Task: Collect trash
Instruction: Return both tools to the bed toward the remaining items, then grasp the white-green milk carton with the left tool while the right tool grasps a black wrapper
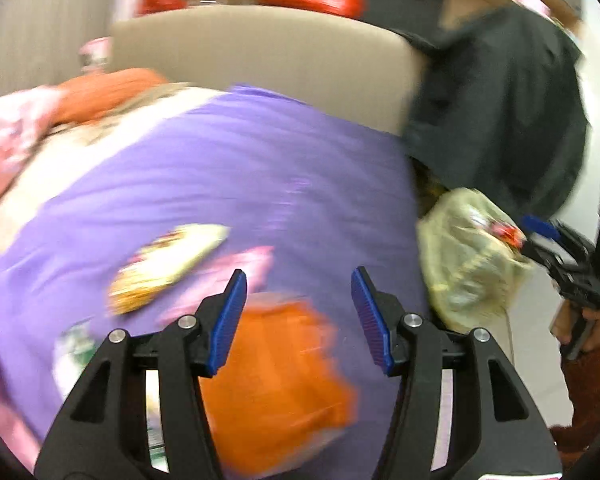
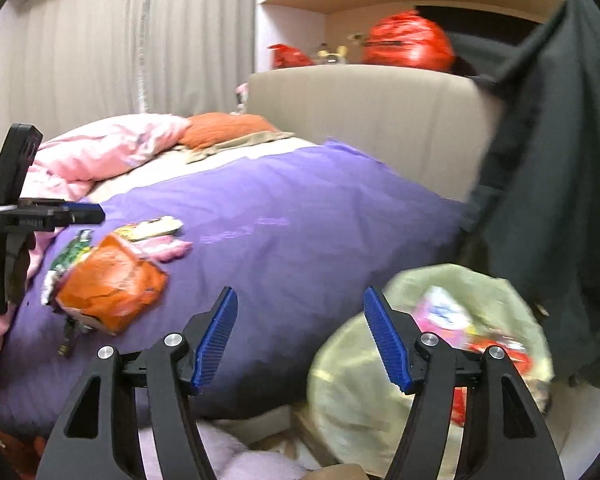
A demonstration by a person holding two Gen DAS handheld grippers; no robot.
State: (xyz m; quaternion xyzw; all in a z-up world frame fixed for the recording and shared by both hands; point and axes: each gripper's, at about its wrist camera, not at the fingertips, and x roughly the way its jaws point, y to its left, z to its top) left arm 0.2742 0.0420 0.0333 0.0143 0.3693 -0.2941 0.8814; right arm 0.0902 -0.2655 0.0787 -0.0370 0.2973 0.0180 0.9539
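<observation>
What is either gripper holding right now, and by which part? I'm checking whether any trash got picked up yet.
Nothing is held. The left gripper and right gripper both stand open with empty gaps; the orange wrapper lies on the purple blanket.

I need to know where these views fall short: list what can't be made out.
- Left wrist view: wrapper print on the orange packet, motion-blurred.
- Right wrist view: contents of the pale trash bag, blurred and partly behind the right gripper.
- Right wrist view: floor beside the bed, cut off by the bottom edge.
</observation>
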